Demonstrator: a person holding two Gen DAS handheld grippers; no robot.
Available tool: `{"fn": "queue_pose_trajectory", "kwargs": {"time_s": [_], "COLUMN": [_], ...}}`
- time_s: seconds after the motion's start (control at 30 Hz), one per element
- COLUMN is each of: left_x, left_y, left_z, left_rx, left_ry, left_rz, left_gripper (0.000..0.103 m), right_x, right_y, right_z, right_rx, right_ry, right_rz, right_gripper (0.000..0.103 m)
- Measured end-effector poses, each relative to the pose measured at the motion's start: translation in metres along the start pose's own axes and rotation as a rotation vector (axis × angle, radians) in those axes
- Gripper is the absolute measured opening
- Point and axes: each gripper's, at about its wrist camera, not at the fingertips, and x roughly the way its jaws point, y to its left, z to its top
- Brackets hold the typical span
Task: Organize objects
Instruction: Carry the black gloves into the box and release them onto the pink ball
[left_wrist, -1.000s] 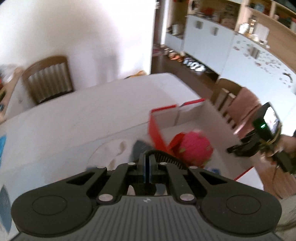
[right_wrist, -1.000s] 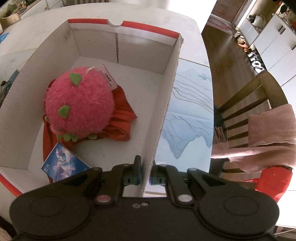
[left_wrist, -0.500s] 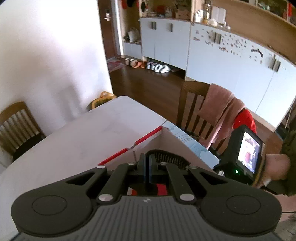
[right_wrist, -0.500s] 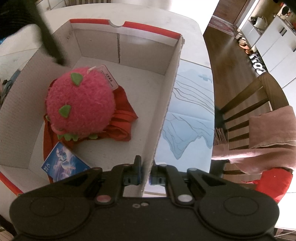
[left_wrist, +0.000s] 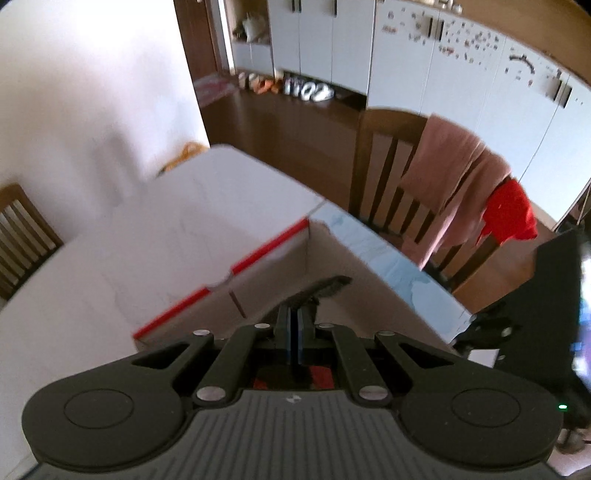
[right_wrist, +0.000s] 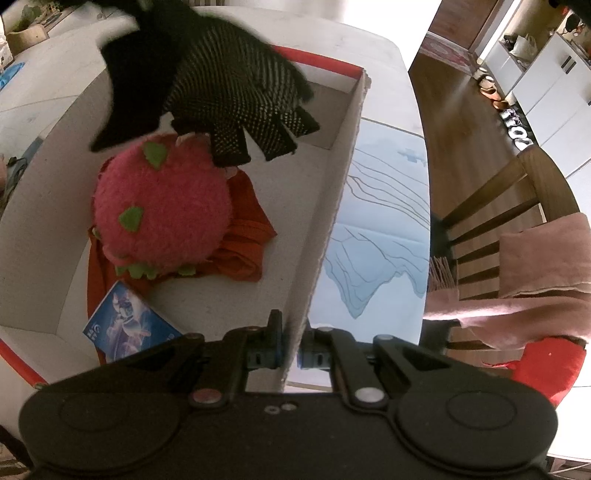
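A white cardboard box with red rims (right_wrist: 325, 236) stands on the table. Inside lie a pink plush dragon fruit (right_wrist: 162, 206), an orange cloth (right_wrist: 243, 243) and a blue card (right_wrist: 125, 325). My left gripper (left_wrist: 294, 314) is shut on a black knitted glove (left_wrist: 325, 286); the glove (right_wrist: 229, 85) hangs over the far half of the box in the right wrist view. My right gripper (right_wrist: 291, 343) is shut on the box's right wall (left_wrist: 369, 273), near its front corner.
A wooden chair (right_wrist: 517, 206) draped with a pink cloth (left_wrist: 454, 177) and a red cloth (left_wrist: 509, 210) stands right of the table. A blue-and-white mat (right_wrist: 376, 236) lies beside the box. Another chair (left_wrist: 18, 236) stands at the far left.
My left gripper has swung over the box with the black glove, which now hangs above the plush. My right gripper has stayed clamped on the box wall.
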Motion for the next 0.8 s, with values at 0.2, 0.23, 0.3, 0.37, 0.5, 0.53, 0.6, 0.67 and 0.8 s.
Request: {"fn": "queue_pose_trajectory", "kwargs": {"time_s": [0.2, 0.23, 0.3, 0.37, 0.5, 0.53, 0.6, 0.67, 0.8], "left_x": [0.031, 0.035, 0.042, 0.045, 0.047, 0.047, 0.047, 0.046, 0.044], "left_y": [0.004, 0.004, 0.005, 0.005, 0.007, 0.008, 0.009, 0.010, 0.010], "left_z": [-0.016, -0.018, -0.020, -0.023, -0.027, -0.027, -0.026, -0.026, -0.027], "left_rx": [-0.024, -0.031, -0.036, -0.037, -0.042, -0.053, -0.070, -0.075, -0.082], "left_ry": [0.081, 0.093, 0.115, 0.131, 0.135, 0.136, 0.135, 0.132, 0.126], "left_rz": [-0.012, -0.012, -0.018, -0.009, -0.011, -0.015, -0.021, -0.018, -0.021], "left_gripper": [0.002, 0.003, 0.003, 0.003, 0.003, 0.003, 0.003, 0.004, 0.006], "right_x": [0.001, 0.001, 0.001, 0.002, 0.003, 0.003, 0.003, 0.004, 0.004], "right_y": [-0.002, -0.002, -0.002, -0.002, -0.003, -0.002, -0.002, -0.002, -0.002], "right_z": [-0.001, -0.001, 0.000, 0.000, -0.001, 0.000, 0.000, 0.000, -0.001], "right_rx": [0.004, 0.004, 0.003, 0.002, 0.004, 0.003, 0.001, 0.001, 0.004], "right_ry": [-0.002, -0.002, 0.000, 0.001, 0.003, 0.004, 0.004, 0.004, 0.005], "right_rz": [0.005, 0.006, 0.006, 0.007, 0.011, 0.010, 0.009, 0.009, 0.012], "right_gripper": [0.006, 0.006, 0.006, 0.006, 0.006, 0.006, 0.006, 0.006, 0.006]}}
